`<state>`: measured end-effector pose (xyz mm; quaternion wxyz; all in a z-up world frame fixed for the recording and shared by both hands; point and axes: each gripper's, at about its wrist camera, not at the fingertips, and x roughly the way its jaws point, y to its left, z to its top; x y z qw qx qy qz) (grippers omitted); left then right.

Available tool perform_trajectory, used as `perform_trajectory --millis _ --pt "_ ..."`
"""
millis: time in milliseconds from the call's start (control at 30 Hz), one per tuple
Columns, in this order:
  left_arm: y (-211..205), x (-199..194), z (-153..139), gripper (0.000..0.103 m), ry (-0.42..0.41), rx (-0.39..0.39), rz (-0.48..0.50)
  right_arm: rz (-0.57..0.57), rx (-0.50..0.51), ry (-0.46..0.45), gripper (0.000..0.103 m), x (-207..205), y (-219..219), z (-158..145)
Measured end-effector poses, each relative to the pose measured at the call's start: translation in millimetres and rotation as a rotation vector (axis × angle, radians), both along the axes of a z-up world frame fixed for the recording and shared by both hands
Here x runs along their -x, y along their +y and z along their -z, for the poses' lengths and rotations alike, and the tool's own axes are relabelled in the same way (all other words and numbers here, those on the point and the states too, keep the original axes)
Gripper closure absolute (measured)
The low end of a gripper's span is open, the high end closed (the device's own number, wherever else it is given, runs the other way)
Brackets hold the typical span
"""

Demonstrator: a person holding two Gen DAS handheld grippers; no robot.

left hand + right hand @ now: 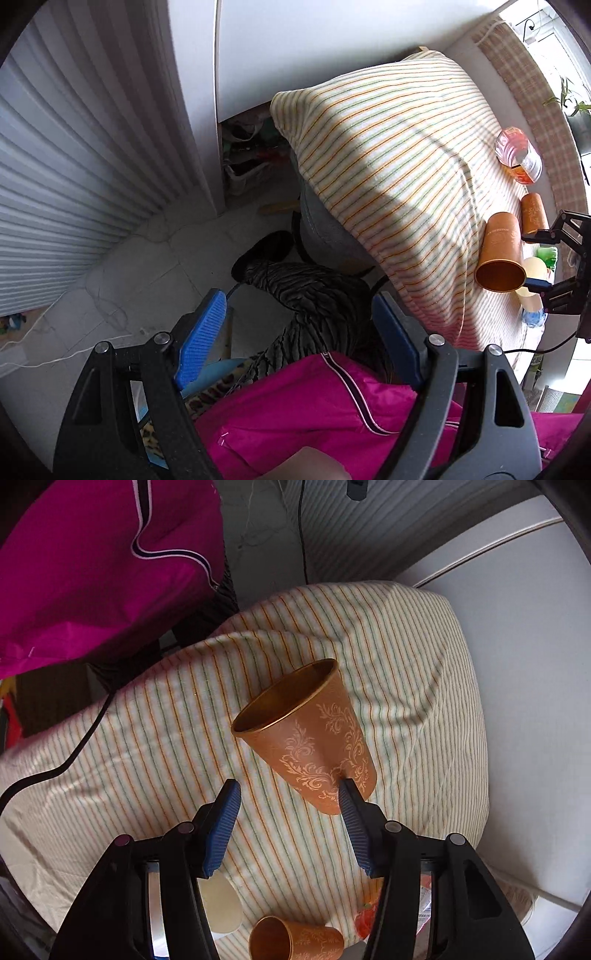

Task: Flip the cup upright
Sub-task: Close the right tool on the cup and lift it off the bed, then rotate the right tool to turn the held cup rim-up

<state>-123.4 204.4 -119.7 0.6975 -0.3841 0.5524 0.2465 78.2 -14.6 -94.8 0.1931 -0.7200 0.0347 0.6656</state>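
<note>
Starting at the left of the left wrist view: a ribbed white shutter point(70, 177) fills the background, with a white cable point(74, 354) lying on the pale floor below it. The left gripper point(299, 328) has its blue-padded fingers point(201, 336) spread wide, with nothing between them; it is held over the person's magenta jacket point(332, 417) and zebra-patterned trouser leg point(314, 295), clear of the table. Further right, the striped tablecloth point(388, 166) covers the table. On its right part the orange cup point(500, 254) appears with its open mouth facing the camera. Beyond it are a second orange cup point(533, 212) and a clear bottle of orange liquid point(519, 155). The right gripper point(554, 258) enters from the right edge beside the orange cup. This view alone shows a pale yellow item and a green item behind the cup, and a potted plant point(569, 103) at the window; their details cannot be resolved.

In the right wrist view, the jacket occupies the upper left and a black cable point(74, 757) crosses the cloth. The right gripper point(288, 786) is spread apart. The orange cup point(310, 734), printed with pale scrollwork, is tilted, mouth up and to the left; its base is beside the right finger point(356, 827). Whether they touch cannot be determined. Only this view shows the pattern and a cream-coloured object point(219, 904) at the bottom edge.
</note>
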Motion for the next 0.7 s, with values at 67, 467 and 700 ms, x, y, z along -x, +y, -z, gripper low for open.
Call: perform_trajectory --millis 67,467,700 --pt "-0.6 -9.1 -1.5 0.02 -0.011 -0.02 0.01 0.0 -0.024 0.017 0.05 -0.2 6.1 0.5" --pt "2.1 -1.9 2.8 0.02 -0.051 0.041 -0.007 -0.095 0.021 0.048 0.039 16.0 31.5 10.3" --pt "5.8 11.5 7.9 0.02 -0.021 0.047 -0.031 -0.086 0.102 0.061 0.039 18.6 47.9 30.8"
